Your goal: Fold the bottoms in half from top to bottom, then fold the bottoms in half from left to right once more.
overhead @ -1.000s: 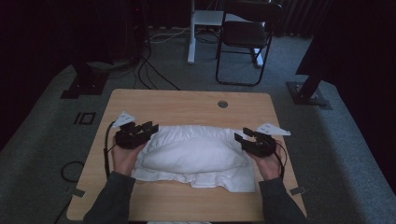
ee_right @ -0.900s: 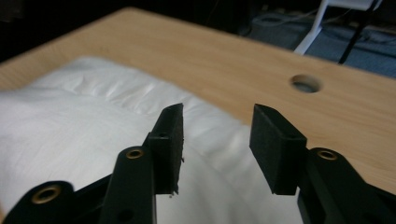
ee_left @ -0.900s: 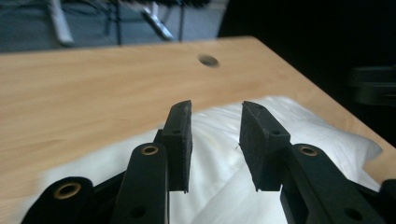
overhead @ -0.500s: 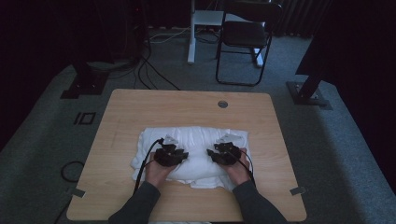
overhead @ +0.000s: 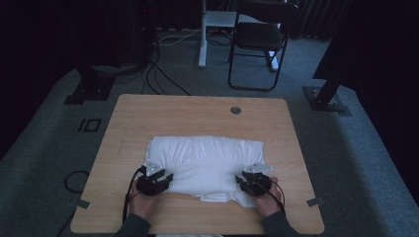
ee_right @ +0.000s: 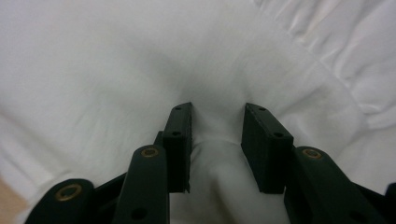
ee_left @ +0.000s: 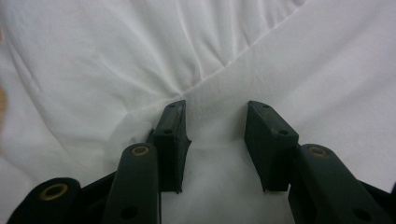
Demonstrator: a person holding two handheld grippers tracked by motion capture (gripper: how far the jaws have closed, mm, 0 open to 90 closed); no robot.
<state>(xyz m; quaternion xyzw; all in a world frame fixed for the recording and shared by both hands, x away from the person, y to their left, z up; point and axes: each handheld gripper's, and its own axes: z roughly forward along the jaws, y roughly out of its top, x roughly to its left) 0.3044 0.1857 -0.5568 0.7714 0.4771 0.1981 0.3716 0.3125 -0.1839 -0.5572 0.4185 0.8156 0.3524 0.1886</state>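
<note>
On wooden table (overhead: 197, 111): crumpled white cloth (overhead: 205, 158); left gripper (overhead: 157, 178), right gripper (overhead: 252, 178) jaws parted, straddling folds.

bare table (overhead: 197, 111) beyond the white cloth (overhead: 205, 158), cloth bunched between both hand-held grippers' parted jaws

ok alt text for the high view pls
A person's two hand-held grippers, left gripper and right gripper, rest on the near edge of a folded white cloth on a wooden table; a chair stands beyond.

Dim, soft-focus high view with black surroundings; both gripper views bright, their near jaws blurred
</note>
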